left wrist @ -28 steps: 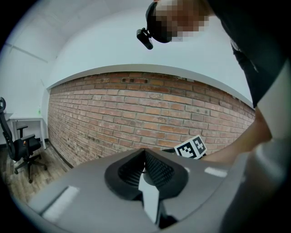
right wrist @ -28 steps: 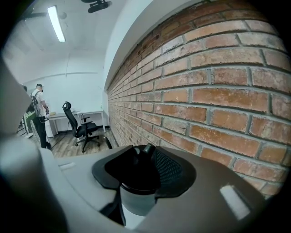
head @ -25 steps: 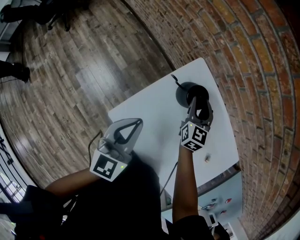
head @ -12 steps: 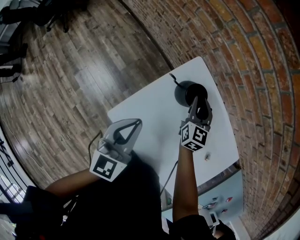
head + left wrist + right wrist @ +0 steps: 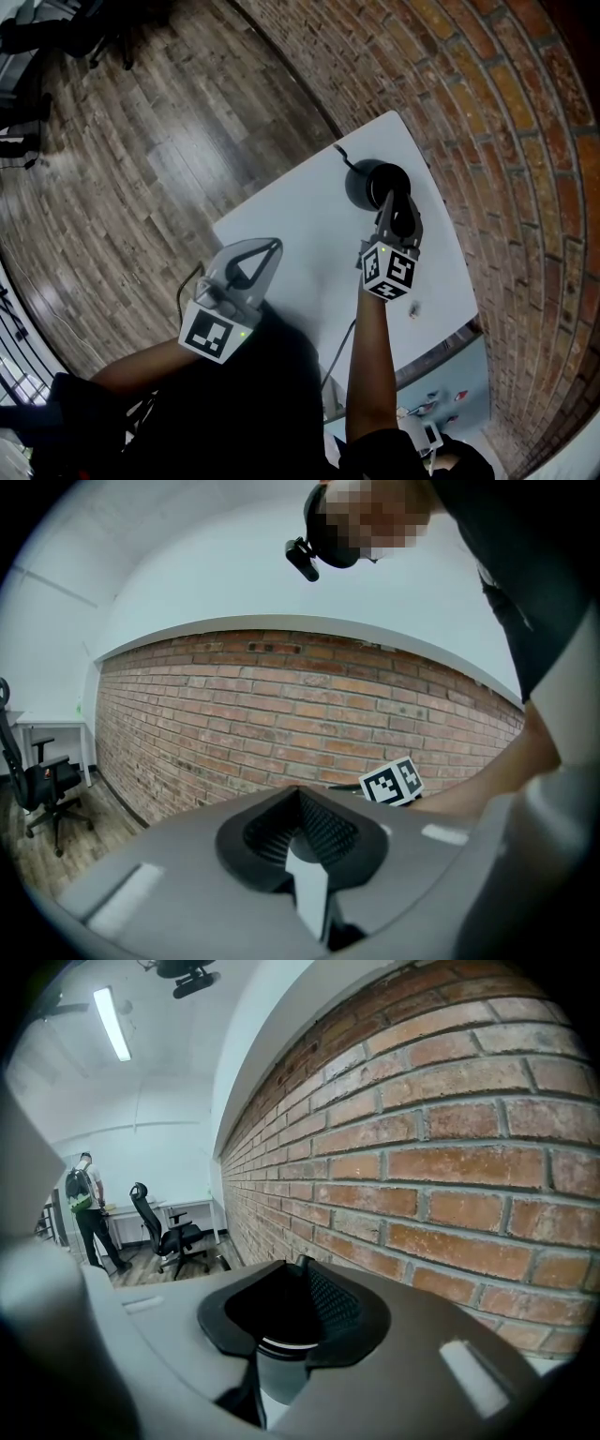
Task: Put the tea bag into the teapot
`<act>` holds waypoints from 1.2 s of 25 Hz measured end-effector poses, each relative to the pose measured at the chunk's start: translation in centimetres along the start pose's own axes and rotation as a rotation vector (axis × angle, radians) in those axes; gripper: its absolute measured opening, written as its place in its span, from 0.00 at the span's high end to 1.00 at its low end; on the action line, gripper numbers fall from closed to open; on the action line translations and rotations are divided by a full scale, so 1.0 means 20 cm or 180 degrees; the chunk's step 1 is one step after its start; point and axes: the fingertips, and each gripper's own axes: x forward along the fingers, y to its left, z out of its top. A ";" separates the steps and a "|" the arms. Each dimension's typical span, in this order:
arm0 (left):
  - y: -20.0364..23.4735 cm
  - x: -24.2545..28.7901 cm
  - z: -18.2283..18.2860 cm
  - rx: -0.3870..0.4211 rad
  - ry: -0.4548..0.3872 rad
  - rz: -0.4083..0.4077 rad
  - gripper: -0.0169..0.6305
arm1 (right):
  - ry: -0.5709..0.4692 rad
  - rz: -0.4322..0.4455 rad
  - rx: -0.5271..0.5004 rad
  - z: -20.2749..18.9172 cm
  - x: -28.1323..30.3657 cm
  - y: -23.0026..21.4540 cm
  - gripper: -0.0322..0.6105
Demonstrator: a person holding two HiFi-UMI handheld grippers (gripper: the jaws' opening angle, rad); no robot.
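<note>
1. the right hand-held gripper [image 5: 392, 200] sits at the near edge of the black teapot [image 5: 366, 181]. its jaws have just been closing and now stand narrow, pinched round a dark round part of the teapot's top. whether that part is the lid or the rim is not clear.
2. a small pale scrap, which i take for the tea bag [image 5: 412, 312], lies on the white worktop [image 5: 300, 244]. it is well apart from the teapot, on the person's side of it, past the right hand-held gripper's marker cube. it is untouched, so the step in hand looks like opening or steadying the teapot first.
3. if it is the lid, make the pinch firm before lifting, since a smooth dark knob may slip from narrow pads. raise it straight up from the teapot and do not drag it sideways, so the teapot does not skid or tip.
4. set the lid down just beside the teapot, on the side away from the tea bag, so the path between the two stays free.
5. the left hand-held gripper [image 5: 277, 244] hangs well apart from the teapot, off the worktop's near edge, with its jaws together on nothing. it could come in beside the teapot to brace it.
6. the teapot stands near the worktop's far corner, so any push should go toward the middle of the worktop.
</note>
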 end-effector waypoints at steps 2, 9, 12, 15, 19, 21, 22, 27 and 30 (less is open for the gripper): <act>-0.01 0.00 0.00 -0.0003 -0.0010 -0.0004 0.97 | -0.0021 0.0007 0.0009 0.01 -0.01 0.00 0.83; -0.02 -0.02 0.01 0.0018 -0.0025 -0.0037 0.97 | -0.0125 0.0023 0.0188 0.06 -0.06 0.01 0.83; -0.04 -0.03 0.02 0.0032 -0.0037 -0.0053 0.97 | -0.0147 0.0016 0.0229 0.06 -0.08 0.01 0.83; -0.06 -0.04 0.03 0.0025 -0.0065 -0.0069 0.97 | -0.0168 -0.0011 0.0233 0.07 -0.11 0.00 0.83; -0.07 -0.07 0.03 0.0008 -0.0076 -0.0066 0.97 | -0.0205 -0.0024 0.0216 0.09 -0.15 0.00 0.83; -0.07 -0.09 0.03 0.0018 -0.0112 -0.0068 0.97 | -0.0219 -0.0025 0.0207 0.10 -0.16 0.01 0.83; -0.08 -0.10 0.03 0.0023 -0.0122 -0.0070 0.97 | -0.0227 -0.0023 0.0203 0.10 -0.18 0.01 0.83; -0.10 -0.13 0.02 0.0006 -0.0138 -0.0049 0.97 | -0.0280 -0.0009 0.0198 0.12 -0.23 0.02 0.83; -0.12 -0.15 0.04 0.0034 -0.0211 -0.0041 0.97 | -0.0303 0.0045 0.0152 0.12 -0.28 0.05 0.83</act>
